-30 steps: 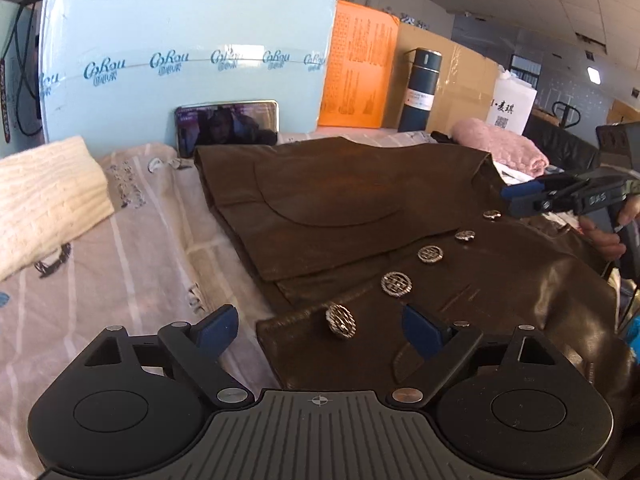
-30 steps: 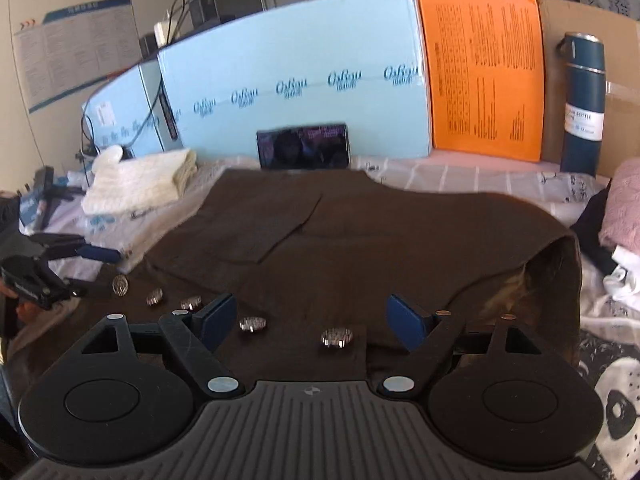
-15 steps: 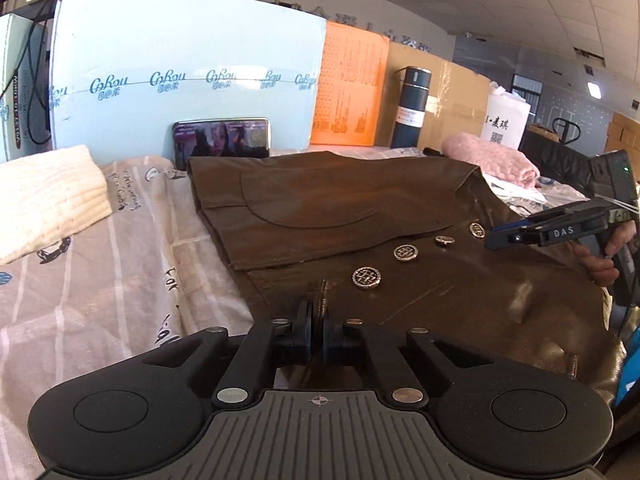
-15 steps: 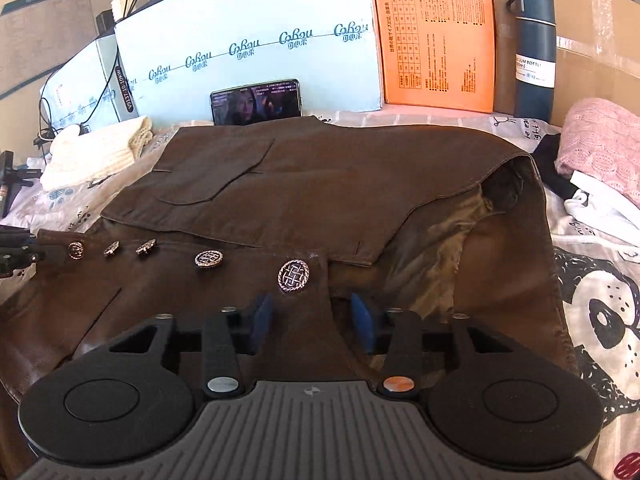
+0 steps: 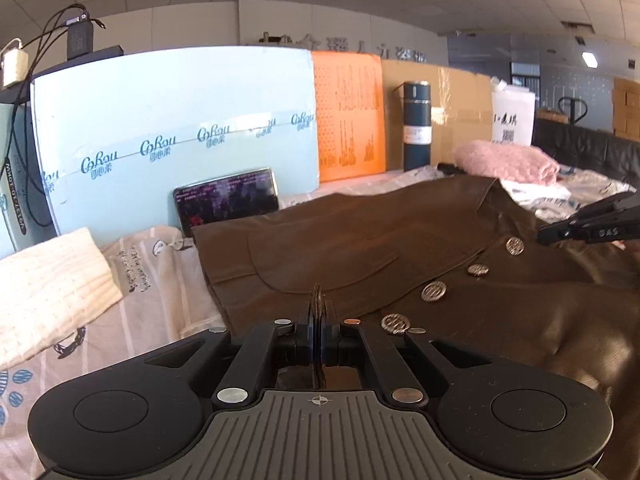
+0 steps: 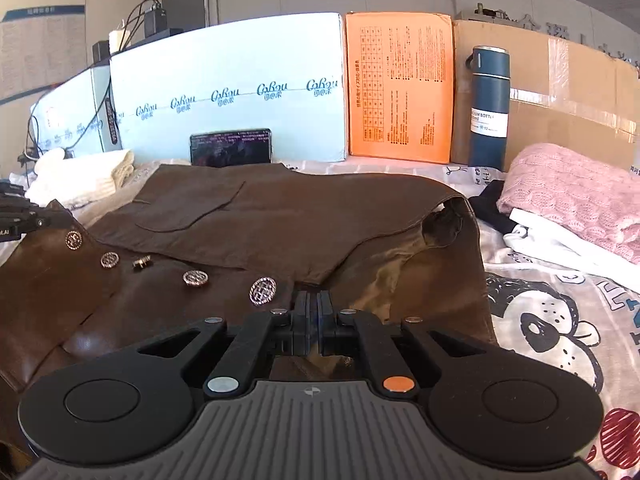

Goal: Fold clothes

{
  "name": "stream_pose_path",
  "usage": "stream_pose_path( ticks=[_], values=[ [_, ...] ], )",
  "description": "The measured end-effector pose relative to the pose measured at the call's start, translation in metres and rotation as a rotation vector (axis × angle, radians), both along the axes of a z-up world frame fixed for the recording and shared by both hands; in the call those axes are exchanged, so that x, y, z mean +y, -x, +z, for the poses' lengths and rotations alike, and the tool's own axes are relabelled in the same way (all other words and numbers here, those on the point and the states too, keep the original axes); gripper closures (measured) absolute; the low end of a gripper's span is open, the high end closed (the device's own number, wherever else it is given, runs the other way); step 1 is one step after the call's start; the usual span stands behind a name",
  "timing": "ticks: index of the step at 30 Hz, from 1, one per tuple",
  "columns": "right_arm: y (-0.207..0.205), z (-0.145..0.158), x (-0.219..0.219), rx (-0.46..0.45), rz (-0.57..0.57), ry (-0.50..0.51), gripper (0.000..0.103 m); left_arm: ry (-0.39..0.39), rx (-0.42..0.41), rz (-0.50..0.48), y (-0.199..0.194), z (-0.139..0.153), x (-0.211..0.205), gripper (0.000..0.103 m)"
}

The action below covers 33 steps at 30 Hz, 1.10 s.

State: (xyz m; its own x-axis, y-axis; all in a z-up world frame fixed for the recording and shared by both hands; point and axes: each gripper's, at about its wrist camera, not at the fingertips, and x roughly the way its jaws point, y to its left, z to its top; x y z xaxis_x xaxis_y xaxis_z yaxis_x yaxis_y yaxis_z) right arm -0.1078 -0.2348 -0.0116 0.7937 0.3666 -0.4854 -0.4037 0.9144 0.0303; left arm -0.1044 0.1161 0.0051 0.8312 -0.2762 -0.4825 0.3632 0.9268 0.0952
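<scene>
A brown leather-look jacket [image 5: 360, 240] [image 6: 300, 208] with a row of silver buttons [image 5: 434, 291] [image 6: 263, 290] lies spread on the bed. My left gripper [image 5: 318, 322] is shut on the jacket's buttoned front edge, and a thin fold of it stands up between the pads. My right gripper [image 6: 314, 312] has its jaws closing tight on the same edge further along, just right of the nearest button. Each gripper shows in the other's view: the right gripper [image 5: 548, 236] at the right edge and the left gripper [image 6: 28, 222] at the left edge.
A phone [image 5: 227, 200] leans against a pale blue board [image 5: 172, 120] at the back, with an orange sheet [image 6: 400, 84] and a dark blue flask [image 6: 489, 108] beside it. Folded pink knitwear [image 6: 568, 192] lies right of the jacket, a white knit [image 5: 48, 276] lies left. Printed bedsheet [image 6: 552, 320] covers the surface.
Both grippers went from wide open to shut on the jacket's front edge, the left one first. The pinched edge now rises slightly off the bed.
</scene>
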Motion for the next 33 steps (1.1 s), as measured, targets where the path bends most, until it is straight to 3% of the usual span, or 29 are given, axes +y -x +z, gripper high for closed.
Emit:
stream_pose_path(
  ticks=[4,6,14,17,20,23,27,28,31,33],
  values=[
    [0.003,-0.007,-0.002,0.009,-0.013,0.045,0.094,-0.041,0.041,-0.003,-0.008,-0.008,0.0,0.101],
    [0.006,-0.01,-0.005,0.012,-0.029,0.073,0.08,-0.049,0.045,-0.009,-0.009,-0.011,-0.001,0.101],
    [0.024,-0.013,-0.041,0.044,-0.139,0.088,0.073,-0.018,-0.012,-0.045,-0.007,-0.004,-0.009,0.101],
    [0.03,-0.012,-0.052,0.043,-0.18,0.096,0.07,-0.014,0.003,-0.027,-0.014,-0.005,-0.008,0.101],
    [0.034,-0.01,-0.056,0.024,-0.211,0.097,0.059,-0.062,0.052,0.0,-0.021,-0.011,-0.007,0.1],
    [0.04,-0.004,-0.057,-0.01,-0.187,0.053,0.038,-0.062,0.053,0.033,-0.018,-0.011,-0.001,0.087],
    [0.048,0.006,-0.048,-0.077,-0.119,0.017,0.018,-0.03,-0.057,0.1,0.004,0.007,0.011,0.035],
    [0.051,0.009,-0.045,-0.091,-0.1,0.013,0.015,-0.007,-0.095,0.087,0.014,0.013,0.014,0.027],
    [0.06,0.014,-0.037,-0.13,-0.041,0.005,0.005,0.06,-0.188,-0.025,0.052,0.028,0.02,0.013],
    [0.067,0.015,-0.033,-0.147,-0.001,0.013,0.0,0.076,-0.217,-0.13,0.077,0.033,0.019,0.008]
  ],
)
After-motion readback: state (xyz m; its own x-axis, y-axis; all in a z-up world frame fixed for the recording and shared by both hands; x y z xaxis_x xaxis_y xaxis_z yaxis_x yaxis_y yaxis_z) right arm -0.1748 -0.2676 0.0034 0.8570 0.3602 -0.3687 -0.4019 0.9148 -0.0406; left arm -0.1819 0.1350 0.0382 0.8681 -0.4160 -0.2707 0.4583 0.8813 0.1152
